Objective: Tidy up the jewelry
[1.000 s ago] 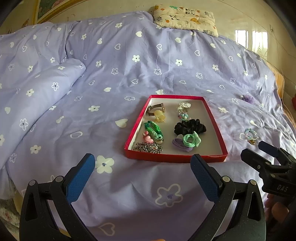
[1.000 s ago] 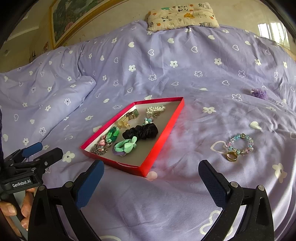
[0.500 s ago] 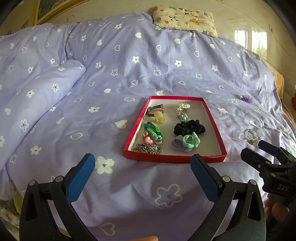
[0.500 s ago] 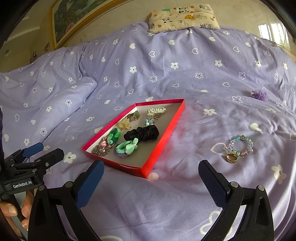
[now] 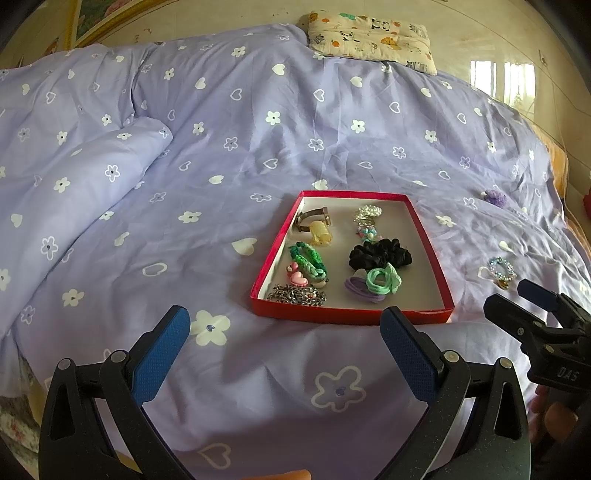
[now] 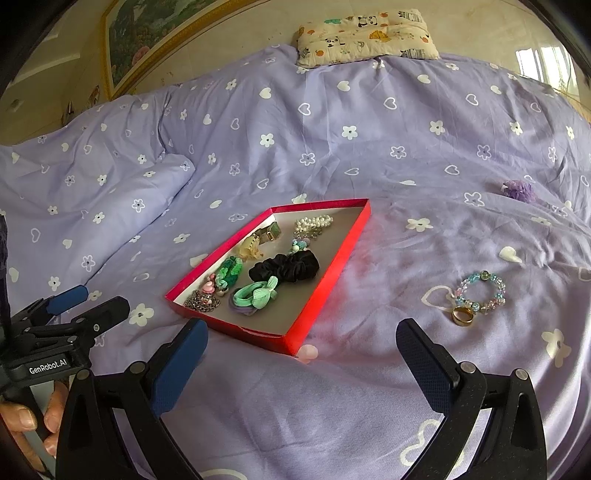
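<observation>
Little has moved: both views are shifted slightly. Left tool (image 5: 284, 341) and right tool (image 6: 301, 350) are held wide open, empty. Pastel beaded bracelet (image 6: 480, 291) and gold ring (image 6: 463, 315) must next be fetched into red shallow cardboard tray (image 6: 328, 273).

both wrist views look low across the bed (image 5: 258, 110) toward the pillow (image 6: 365, 35); both share the red tray (image 5: 430, 243), nearer in the left view.
</observation>
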A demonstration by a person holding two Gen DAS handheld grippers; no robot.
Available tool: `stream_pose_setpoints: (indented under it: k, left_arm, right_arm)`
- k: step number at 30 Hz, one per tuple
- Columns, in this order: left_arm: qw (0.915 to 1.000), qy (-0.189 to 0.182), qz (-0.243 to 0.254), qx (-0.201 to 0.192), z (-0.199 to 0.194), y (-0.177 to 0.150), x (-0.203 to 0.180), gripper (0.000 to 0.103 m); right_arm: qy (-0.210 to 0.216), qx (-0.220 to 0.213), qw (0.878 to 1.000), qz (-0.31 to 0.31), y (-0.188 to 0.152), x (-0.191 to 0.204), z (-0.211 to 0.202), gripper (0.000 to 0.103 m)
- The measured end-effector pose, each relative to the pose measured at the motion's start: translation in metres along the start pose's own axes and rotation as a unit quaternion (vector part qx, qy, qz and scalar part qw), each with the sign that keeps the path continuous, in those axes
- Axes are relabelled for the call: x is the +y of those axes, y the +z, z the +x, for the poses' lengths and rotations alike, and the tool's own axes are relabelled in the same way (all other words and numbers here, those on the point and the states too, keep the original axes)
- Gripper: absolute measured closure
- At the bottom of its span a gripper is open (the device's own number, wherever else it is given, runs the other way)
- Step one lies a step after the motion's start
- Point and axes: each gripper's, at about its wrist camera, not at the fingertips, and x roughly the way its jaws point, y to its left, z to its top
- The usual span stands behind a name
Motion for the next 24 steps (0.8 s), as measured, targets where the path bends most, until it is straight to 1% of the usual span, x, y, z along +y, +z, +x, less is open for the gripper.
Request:
stream_pose_setpoints:
  k: [24]
  left_arm:
    - [1.0, 0.002, -0.003, 0.007, 0.0035, -0.0025, 0.0001, 0.0]
  right_arm:
    - [0.002, -0.001, 1.0, -0.002, 0.0002, 0.0028, -0.0019, 0.0]
